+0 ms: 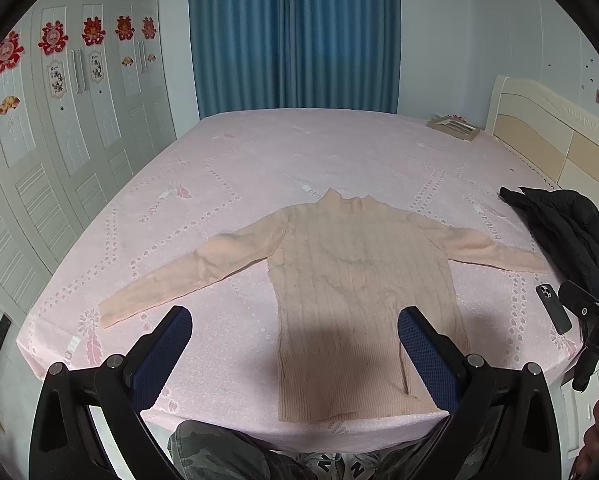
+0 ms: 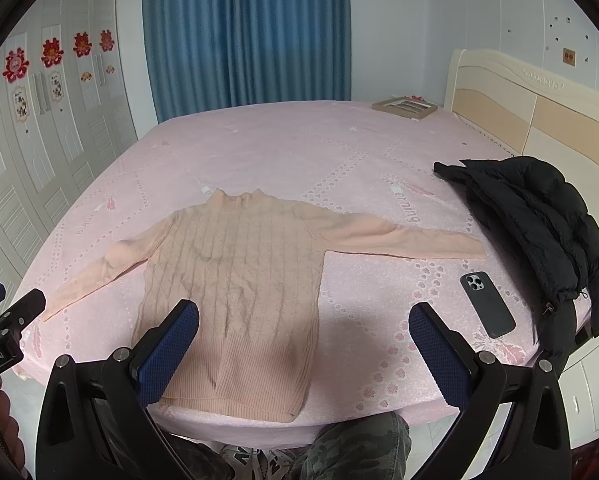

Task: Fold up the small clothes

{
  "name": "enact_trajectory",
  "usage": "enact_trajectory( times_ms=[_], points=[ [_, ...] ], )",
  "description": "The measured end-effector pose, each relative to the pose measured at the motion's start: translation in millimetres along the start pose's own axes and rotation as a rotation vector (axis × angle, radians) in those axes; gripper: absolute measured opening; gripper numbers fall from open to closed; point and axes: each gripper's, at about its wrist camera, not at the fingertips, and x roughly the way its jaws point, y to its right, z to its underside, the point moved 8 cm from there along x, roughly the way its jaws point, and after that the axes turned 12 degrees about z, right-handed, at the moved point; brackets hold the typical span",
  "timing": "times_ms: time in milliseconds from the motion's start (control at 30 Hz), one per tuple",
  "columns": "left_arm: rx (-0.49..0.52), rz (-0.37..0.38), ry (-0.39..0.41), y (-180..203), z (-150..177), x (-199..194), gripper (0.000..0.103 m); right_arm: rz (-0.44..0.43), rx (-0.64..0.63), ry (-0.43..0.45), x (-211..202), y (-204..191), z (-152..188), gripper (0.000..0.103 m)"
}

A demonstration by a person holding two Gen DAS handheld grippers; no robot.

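Note:
A small peach ribbed sweater [image 1: 359,280] [image 2: 243,280] lies flat on the pink bed, neck away from me, hem at the near edge, both sleeves spread out to the sides. My left gripper [image 1: 295,320] hovers open above the hem and the left side of the body, holding nothing. My right gripper [image 2: 304,316] is open too, over the lower right side of the sweater and the bare sheet beside it. Part of the right gripper [image 1: 591,312] shows at the right edge of the left wrist view, and part of the left gripper [image 2: 7,320] at the left edge of the right wrist view.
A black puffy jacket [image 2: 539,232] [image 1: 567,232] is heaped at the bed's right edge, with a dark phone [image 2: 487,304] [image 1: 553,308] beside it, near the right sleeve's cuff. A flat box [image 2: 403,107] lies by the headboard [image 2: 531,104]. White wardrobe doors [image 1: 59,152] line the left. The person's camouflage trousers [image 2: 355,452] show below.

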Motion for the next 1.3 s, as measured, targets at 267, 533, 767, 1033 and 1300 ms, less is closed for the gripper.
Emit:
enact_trajectory(
  times_ms=[267, 533, 767, 1033, 1300],
  points=[
    [-0.004, 0.004, -0.005, -1, 1, 3, 0.103, -0.006, 0.002, -0.002, 1, -2, 0, 0.103],
    [-0.004, 0.013, -0.002, 1, 1, 2, 0.103, -0.012, 0.003, 0.003, -1, -4, 0, 0.103],
    [-0.007, 0.014, 0.003, 0, 0, 0, 0.103, -0.015, 0.001, 0.0, 0, -7, -1, 0.103],
    [-0.02, 0.016, 0.002, -2, -1, -1, 0.103, -0.013, -0.006, 0.001, -1, -10, -1, 0.103],
    [-0.034, 0.024, 0.003, -6, -2, 0, 0.103, -0.007, -0.025, 0.009, -5, -16, -1, 0.103]
  ],
)
